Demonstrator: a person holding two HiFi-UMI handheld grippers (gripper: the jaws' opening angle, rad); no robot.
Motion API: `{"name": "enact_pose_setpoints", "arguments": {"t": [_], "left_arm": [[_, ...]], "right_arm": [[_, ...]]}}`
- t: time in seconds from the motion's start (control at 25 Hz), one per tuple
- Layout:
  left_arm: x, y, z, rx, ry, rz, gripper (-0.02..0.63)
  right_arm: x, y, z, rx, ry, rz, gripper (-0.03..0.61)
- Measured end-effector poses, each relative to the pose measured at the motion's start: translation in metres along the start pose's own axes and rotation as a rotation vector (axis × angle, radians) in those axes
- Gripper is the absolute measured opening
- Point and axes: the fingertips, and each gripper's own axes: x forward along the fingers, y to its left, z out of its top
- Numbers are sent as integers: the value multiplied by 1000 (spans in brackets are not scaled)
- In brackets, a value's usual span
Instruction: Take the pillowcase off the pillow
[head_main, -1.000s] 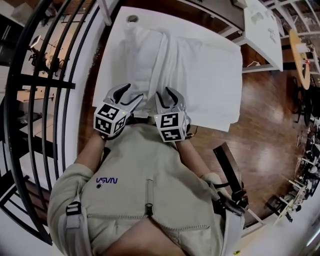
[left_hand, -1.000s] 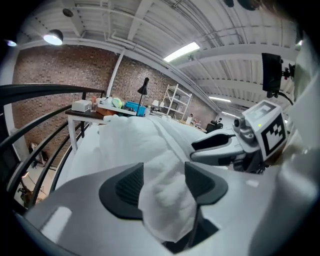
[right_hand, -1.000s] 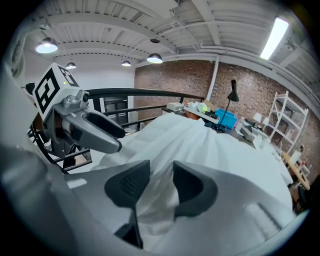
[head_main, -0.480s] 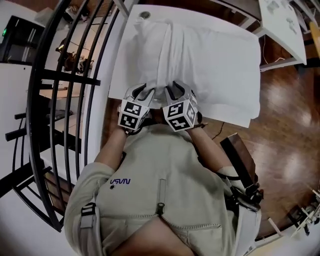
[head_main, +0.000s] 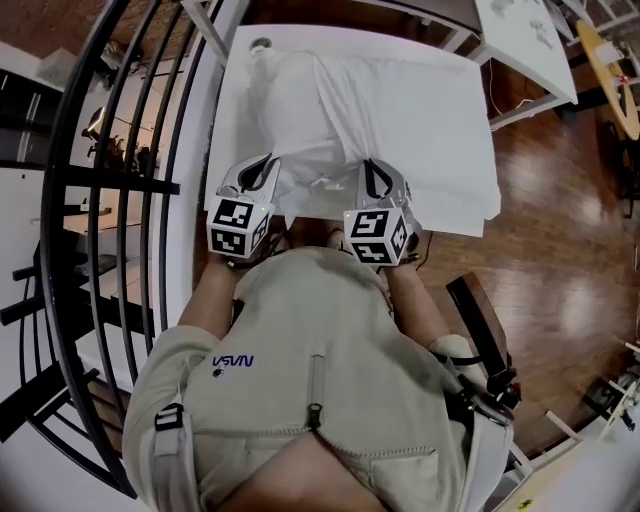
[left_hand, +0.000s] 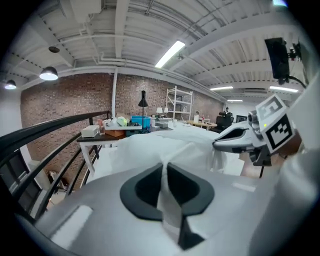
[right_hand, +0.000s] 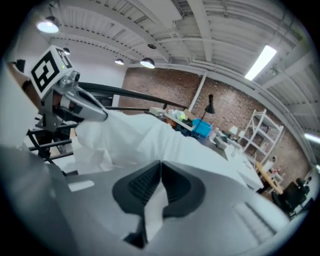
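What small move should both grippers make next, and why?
Probably pull both back toward the person, evenly. The left gripper and the right gripper have just been closing, and now each pinches white cloth at the near edge of the pillowcase, one at each side, so a level pull should start sliding it off.

Railing (head_main: 110, 184) close beside table (head_main: 233, 105)

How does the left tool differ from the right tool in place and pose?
The left tool grips beside the railing; the right tool grips nearer the table's middle. The left tool leans inward; the right tool points straight ahead. Both tools' jaws have just been closing and pinch the pillowcase.
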Motion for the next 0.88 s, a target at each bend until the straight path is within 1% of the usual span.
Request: {"name": "enact_pose_setpoints", "arguments": {"t": [0.12, 0.2, 0.28, 0.4, 0.48, 0.6, 0.68, 0.76, 0.88], "left_arm": [[0, 8, 14, -21, -46, -28, 25], [3, 9, 13, -33, -47, -47, 23], [6, 10, 2, -70, -23, -56, 23], [10, 12, -22, -122, 24, -60, 21], [11, 11, -33, -136, 39, -74, 23], [12, 5, -40, -136, 47, -103, 36], [11, 0, -39, -119, 45, -123, 64], [6, -8, -36, -96, 36, -148, 109], [-7, -25, -31, -15, 30, -186, 213]], "right_arm": [[-5, -29, -15, -21, 37, -101, 12], [-3, -37, -31, -18, 77, -130, 12], [4, -33, -45, 4, 124, -119, 11], [17, -16, -55, 58, 171, -67, 11], [20, -9, -56, 96, 173, -37, 11], [19, -1, -52, 168, 134, 7, 18], [16, 5, -48, 245, 92, 43, 37], [11, 9, -41, 299, 54, 71, 60], [-2, 16, -31, 340, 13, 94, 102]]}}
